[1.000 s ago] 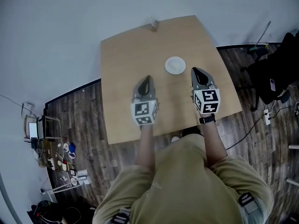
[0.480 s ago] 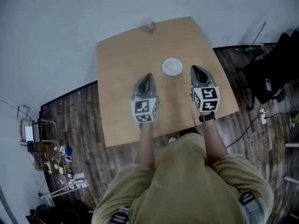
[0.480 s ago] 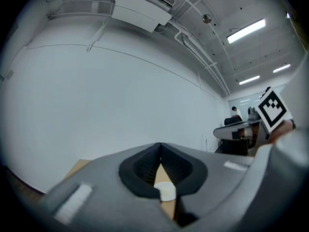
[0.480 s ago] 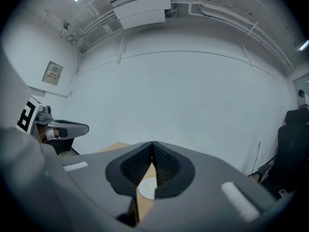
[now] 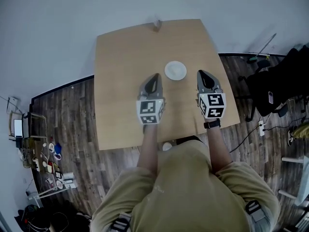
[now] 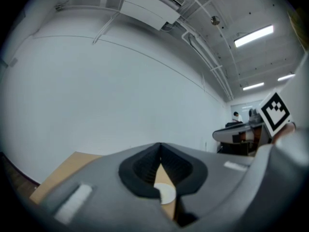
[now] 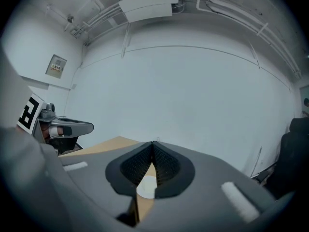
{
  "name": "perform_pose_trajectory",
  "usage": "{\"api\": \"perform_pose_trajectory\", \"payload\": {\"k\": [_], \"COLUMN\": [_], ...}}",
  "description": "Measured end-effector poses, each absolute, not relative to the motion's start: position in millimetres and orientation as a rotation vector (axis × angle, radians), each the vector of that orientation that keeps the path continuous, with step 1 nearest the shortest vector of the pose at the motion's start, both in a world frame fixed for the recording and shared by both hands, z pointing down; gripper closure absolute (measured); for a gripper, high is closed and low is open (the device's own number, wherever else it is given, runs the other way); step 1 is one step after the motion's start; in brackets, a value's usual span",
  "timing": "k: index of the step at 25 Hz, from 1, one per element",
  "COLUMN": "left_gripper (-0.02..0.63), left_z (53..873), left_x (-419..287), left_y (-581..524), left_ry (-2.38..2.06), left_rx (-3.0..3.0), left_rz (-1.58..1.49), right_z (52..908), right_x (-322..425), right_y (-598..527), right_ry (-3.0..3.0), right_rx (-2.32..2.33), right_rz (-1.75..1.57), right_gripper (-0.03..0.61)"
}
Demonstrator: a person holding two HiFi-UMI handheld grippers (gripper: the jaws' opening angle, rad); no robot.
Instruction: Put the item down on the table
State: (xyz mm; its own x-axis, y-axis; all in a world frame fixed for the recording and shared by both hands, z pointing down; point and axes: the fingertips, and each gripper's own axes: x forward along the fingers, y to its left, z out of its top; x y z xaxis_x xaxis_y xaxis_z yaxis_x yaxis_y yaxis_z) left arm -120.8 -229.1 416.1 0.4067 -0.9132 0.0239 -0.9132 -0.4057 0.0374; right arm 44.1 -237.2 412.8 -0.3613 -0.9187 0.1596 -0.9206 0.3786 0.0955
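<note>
A white round dish (image 5: 175,70) lies flat on the light wooden table (image 5: 120,81), past both grippers and between them. My left gripper (image 5: 155,75) hovers just left of it, jaws shut to a point and empty. To the dish's right my right gripper (image 5: 201,72) is likewise shut and holds nothing. In the left gripper view the jaws (image 6: 160,145) meet, and the dish (image 6: 166,193) shows through the gap below them. The right gripper view shows the same: shut jaws (image 7: 152,143) with the dish (image 7: 146,186) beyond. Neither gripper touches the dish.
A small pale object (image 5: 157,25) stands at the table's far edge. A dark chair (image 5: 285,76) and cables sit on the wood floor to the right, and clutter (image 5: 48,163) lies at the left. A white wall rises behind the table.
Both grippers have drifted slightly across the table, the left one a bit nearer the dish, and the head view has swung. The dish has stayed put and both grippers are still shut.
</note>
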Motion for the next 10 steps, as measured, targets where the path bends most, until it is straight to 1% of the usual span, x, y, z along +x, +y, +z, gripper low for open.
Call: {"api": "perform_pose_trajectory", "payload": {"k": [10], "left_gripper": [0.612], "left_z": [435.8], "left_x": [-127.3], "left_y": [-285.7], "left_ry": [-1.688], "left_rx": [2.524], "left_rz": [-0.040], "right_z": [429.0], "right_x": [40.3], "right_y": [-290.3], "right_ry": [-2.420], "right_rx": [1.606], "right_rz": [0.003], "right_gripper": [0.572]}}
